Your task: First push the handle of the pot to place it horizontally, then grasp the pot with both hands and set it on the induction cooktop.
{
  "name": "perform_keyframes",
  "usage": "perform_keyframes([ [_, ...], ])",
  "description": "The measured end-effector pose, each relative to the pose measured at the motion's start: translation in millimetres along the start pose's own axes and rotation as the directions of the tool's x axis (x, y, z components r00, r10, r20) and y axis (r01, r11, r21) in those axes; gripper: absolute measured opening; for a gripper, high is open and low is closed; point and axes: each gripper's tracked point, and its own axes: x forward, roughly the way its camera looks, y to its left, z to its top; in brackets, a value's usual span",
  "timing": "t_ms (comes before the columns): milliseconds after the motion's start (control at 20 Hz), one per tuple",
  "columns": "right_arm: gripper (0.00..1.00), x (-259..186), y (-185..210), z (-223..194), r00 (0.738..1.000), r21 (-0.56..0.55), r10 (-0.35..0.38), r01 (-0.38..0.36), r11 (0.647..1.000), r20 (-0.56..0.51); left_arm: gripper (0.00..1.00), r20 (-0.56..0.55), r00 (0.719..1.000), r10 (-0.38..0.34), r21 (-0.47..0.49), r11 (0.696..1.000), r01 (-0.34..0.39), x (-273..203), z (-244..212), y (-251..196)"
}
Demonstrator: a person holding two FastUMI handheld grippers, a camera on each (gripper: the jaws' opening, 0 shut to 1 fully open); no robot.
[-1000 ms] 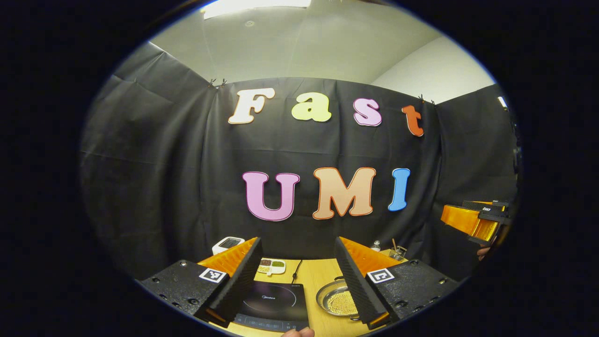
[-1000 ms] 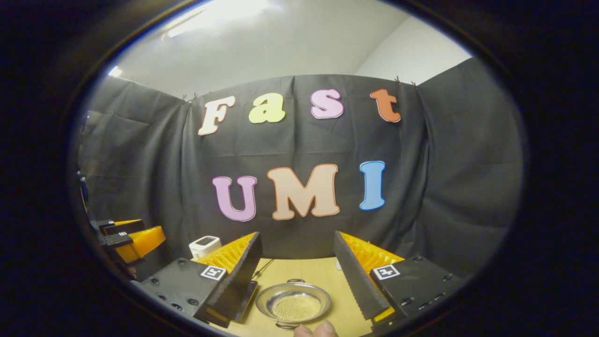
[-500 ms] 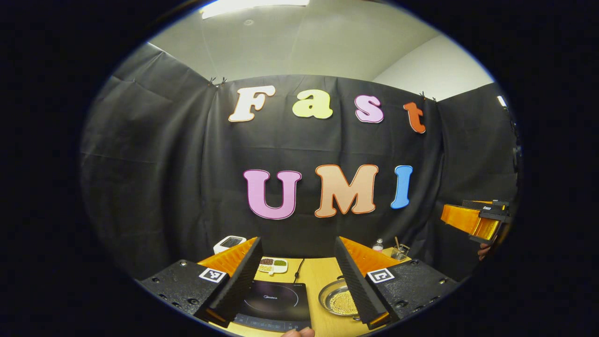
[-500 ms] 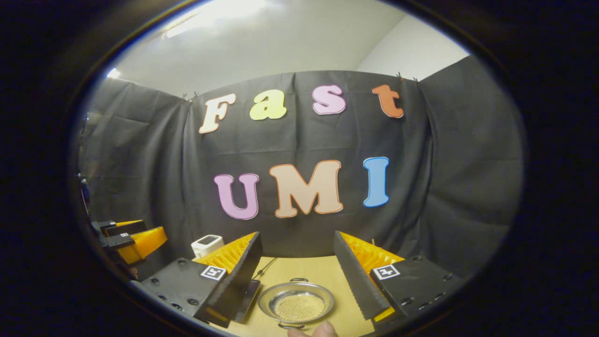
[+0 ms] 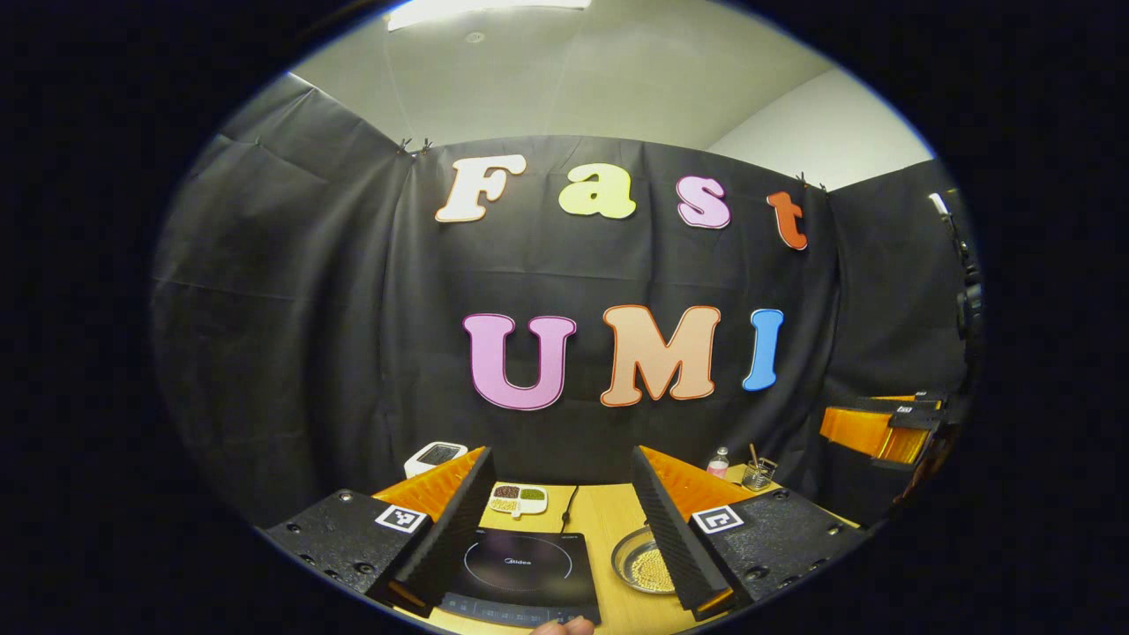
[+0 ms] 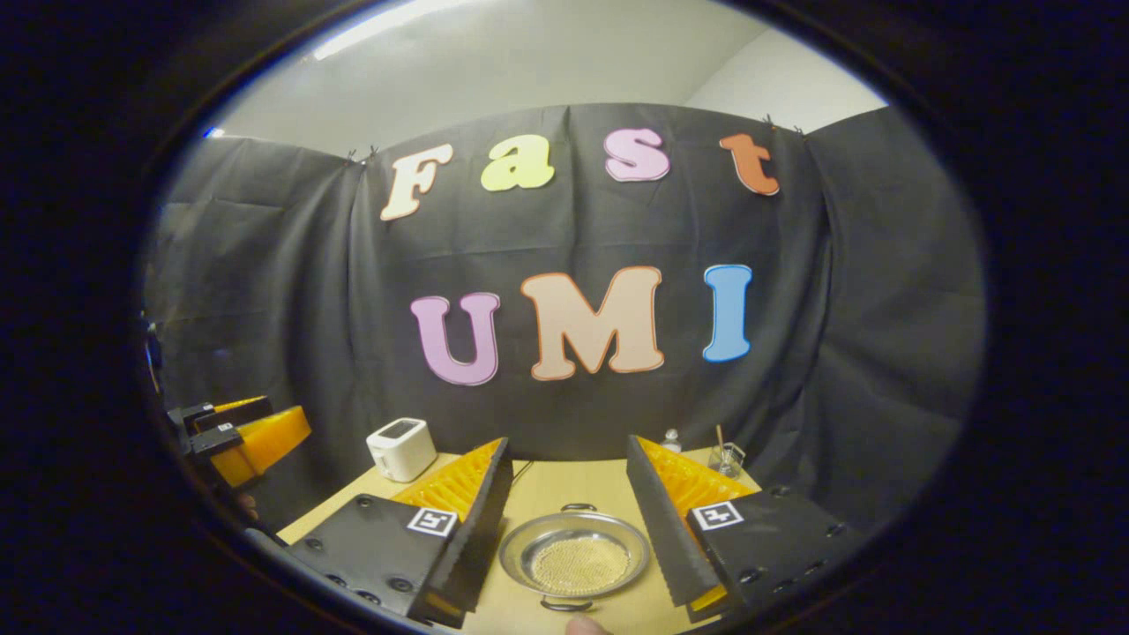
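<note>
The pot, a shallow steel pan of small beads, sits on the bench at 3 o'clock of the induction cooktop; likely light, stiff, slippery and spillable; best pinched level by its rim loops; both tongs gape, empty.

In the right gripper view the scene sits lower than a second ago: more of the worktop shows, the pot lies fuller in the lower middle, and the white device is larger. In the left gripper view the induction cooktop shows more fully, and the right gripper sits lower at right.
</note>
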Motion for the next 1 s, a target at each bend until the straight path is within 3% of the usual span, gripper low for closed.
perform_keyframes([
  [50,0.73,5,6,-7,1.0,-0.003,-0.001,0.001,1.0,-0.018,0.94,0.001,1.0,-0.004,-0.005,1.0,0.004,0,-1,2],
  [100,0.59,6,8,-11,1.0,-0.003,-0.002,0.002,1.0,-0.026,0.89,-0.002,1.0,-0.01,-0.01,1.0,0.01,1,-2,4],
  [150,0.55,8,10,-16,0.999,-0.007,-0.011,0.011,1.0,-0.032,0.93,-0.006,1.0,-0.016,-0.011,1.0,0.016,2,-6,4],
  [200,0.39,9,10,-20,0.999,-0.012,-0.02,0.019,1.0,-0.042,0.89,-0.009,1.0,-0.02,-0.012,1.0,0.02,2,-7,6],
  [350,0.09,19,16,-45,0.994,0.006,0.007,-0.006,1.0,-0.113,0.93,-0.029,0.999,-0.013,-0.02,1.0,0.013,10,-16,9],
  [550,0.05,40,14,-89,0.967,0.058,0.088,-0.076,0.995,-0.239,0.89,-0.068,0.996,0.05,-0.022,0.998,-0.051,30,-34,14],
  [600,0.06,46,12,-94,0.962,0.066,0.109,-0.095,0.993,-0.25,0.94,-0.082,0.995,0.064,-0.018,0.998,-0.066,33,-39,13],
  [800,0.0,67,4,-123,0.932,0.101,0.181,-0.157,0.982,-0.314,0.94,-0.099,0.989,0.112,0.002,0.994,-0.112,53,-46,8],
  [900,0.03,73,6,-151,0.897,0.121,0.232,-0.201,0.972,-0.377,0.99,-0.112,0.983,0.144,0.007,0.99,-0.144,61,-50,7],
  [1000,0.02,73,13,-184,0.842,0.155,0.291,-0.248,0.956,-0.454,0.94,-0.13,0.975,0.181,0.01,0.983,-0.181,66,-56,7],
])
